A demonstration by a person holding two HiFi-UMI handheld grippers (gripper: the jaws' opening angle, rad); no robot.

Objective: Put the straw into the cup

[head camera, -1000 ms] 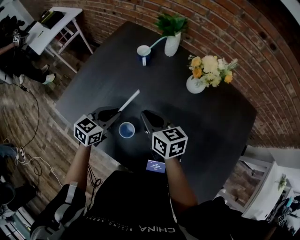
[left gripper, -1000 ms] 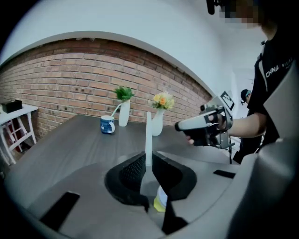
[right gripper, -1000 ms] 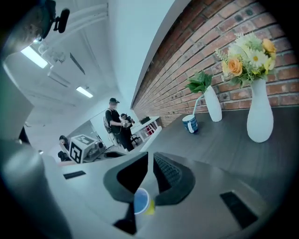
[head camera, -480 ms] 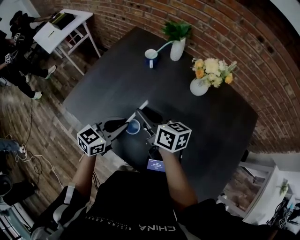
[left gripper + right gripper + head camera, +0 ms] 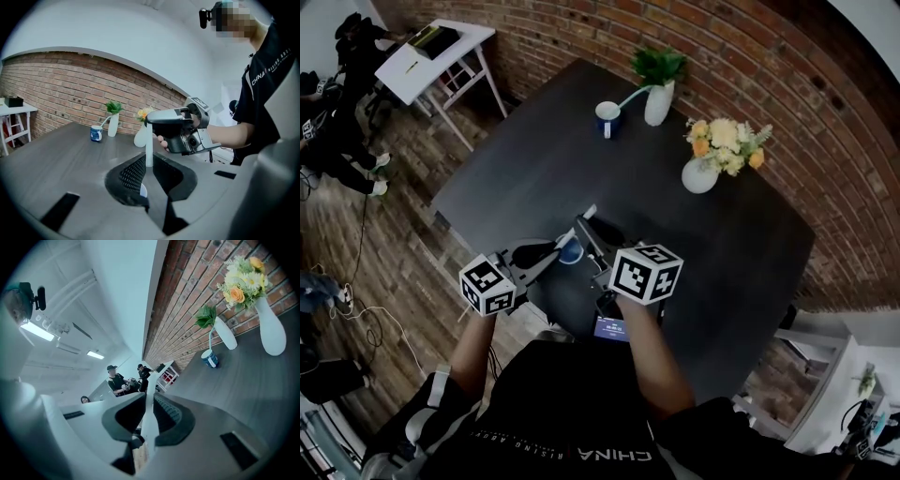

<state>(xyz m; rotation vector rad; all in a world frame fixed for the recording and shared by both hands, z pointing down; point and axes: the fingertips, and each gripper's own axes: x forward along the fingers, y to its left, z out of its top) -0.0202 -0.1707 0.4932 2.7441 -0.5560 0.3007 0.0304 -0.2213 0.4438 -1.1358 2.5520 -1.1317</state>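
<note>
Right gripper (image 5: 150,401) now joins left gripper (image 5: 149,164), both clamped on the straw (image 5: 149,143) just beside the near-edge cup (image 5: 570,251) (not yet in), so insertion looks close.

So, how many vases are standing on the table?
2. The plant vase stands at the far edge beside the blue mug; the flower vase stands to its right.

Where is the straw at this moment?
Left gripper view, centre: the straw stands upright in the left gripper, its top end in the right gripper.
</note>
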